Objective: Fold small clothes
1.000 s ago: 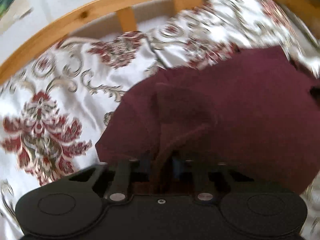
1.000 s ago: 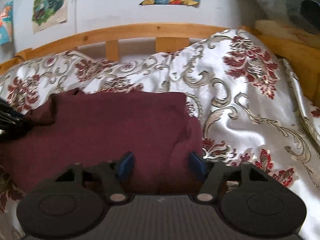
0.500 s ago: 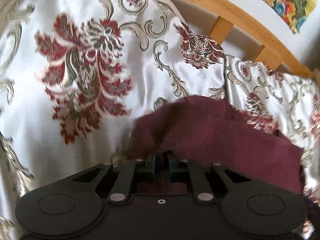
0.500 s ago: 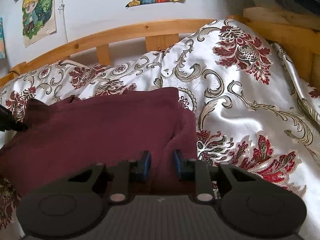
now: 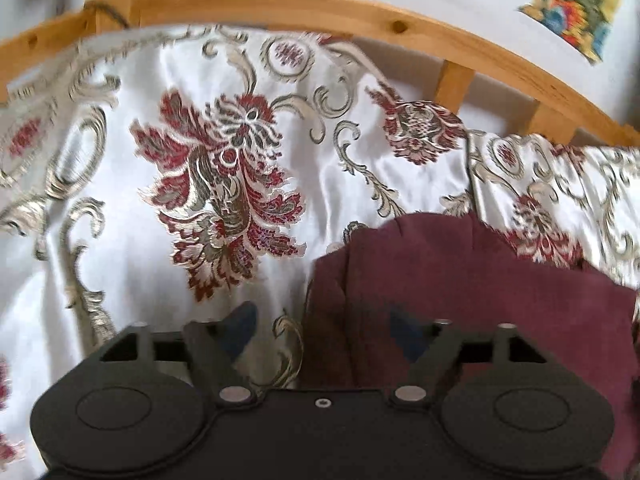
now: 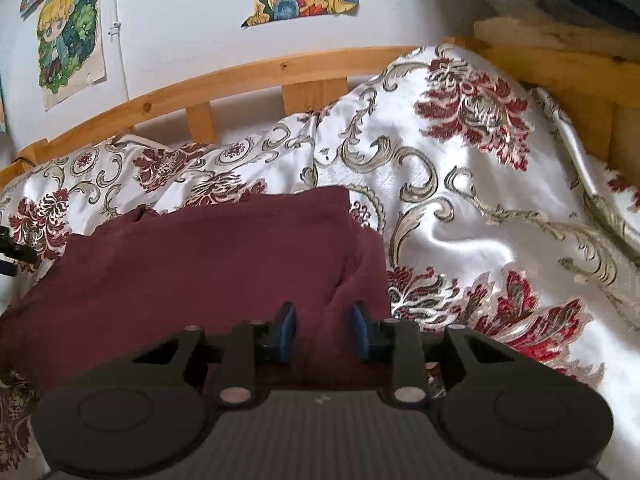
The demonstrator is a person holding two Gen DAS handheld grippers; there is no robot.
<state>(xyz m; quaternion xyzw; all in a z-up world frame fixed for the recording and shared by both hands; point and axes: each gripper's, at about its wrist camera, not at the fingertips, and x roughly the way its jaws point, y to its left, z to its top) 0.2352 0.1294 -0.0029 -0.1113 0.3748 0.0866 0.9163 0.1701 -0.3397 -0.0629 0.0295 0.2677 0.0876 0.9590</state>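
Left gripper (image 5: 324, 328) had been opened wide and the maroon garment's (image 5: 472, 300) left edge released onto the bedspread (image 5: 120, 260). Right gripper (image 6: 322, 332), part-open, straddled the garment's right corner ridge unclamped; a fold was judged laid down.

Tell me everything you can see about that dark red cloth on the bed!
The maroon garment looks like soft, fuzzy knit, plain with no pattern. It lies folded on the flowery satin bedspread, with layered edges on its right side. The right gripper has its blue pads either side of a raised fold, with gaps showing. The left gripper is wide open over the garment's left edge, gripping nothing.
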